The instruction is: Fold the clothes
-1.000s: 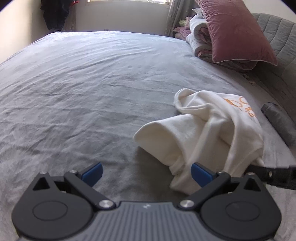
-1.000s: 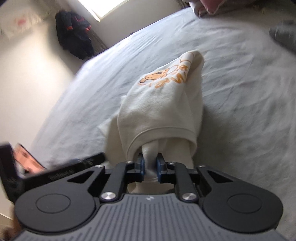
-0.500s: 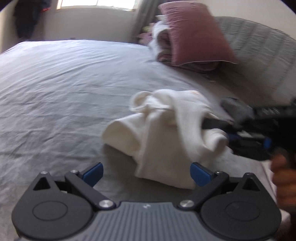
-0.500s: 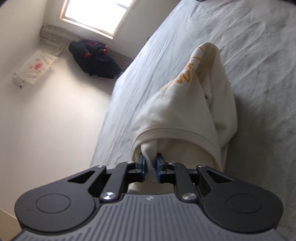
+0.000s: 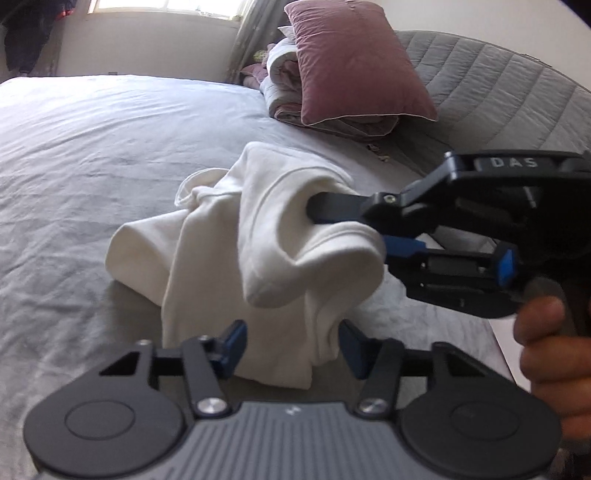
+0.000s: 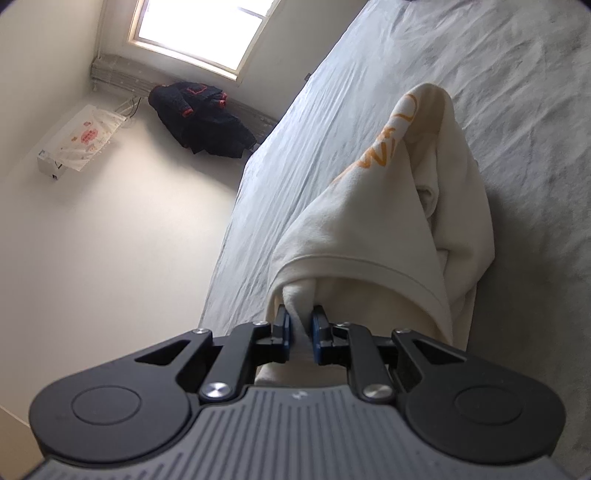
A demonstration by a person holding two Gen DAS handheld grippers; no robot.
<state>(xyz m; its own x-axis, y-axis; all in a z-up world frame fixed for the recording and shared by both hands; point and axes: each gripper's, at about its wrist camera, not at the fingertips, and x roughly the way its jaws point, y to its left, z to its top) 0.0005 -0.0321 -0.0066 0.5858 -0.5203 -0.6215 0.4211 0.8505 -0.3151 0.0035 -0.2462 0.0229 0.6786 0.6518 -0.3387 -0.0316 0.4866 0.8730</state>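
cream shirt (image 5: 258,236) now higher, between narrower left jaws

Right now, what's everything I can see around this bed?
Garment: one, cream with orange print, partly lifted off the bed.
Bed sheet: one, grey, spread over the bed.
Pillow: one, dusty pink, on folded bedding by the headboard.
Headboard: one, grey quilted, far right.
Dark jacket: one, hanging under the window.
Right gripper: black, blue pads, jaws shut on the garment's edge.
Left gripper: black, jaws open around hanging cloth.
Hand: one, holding the right gripper.
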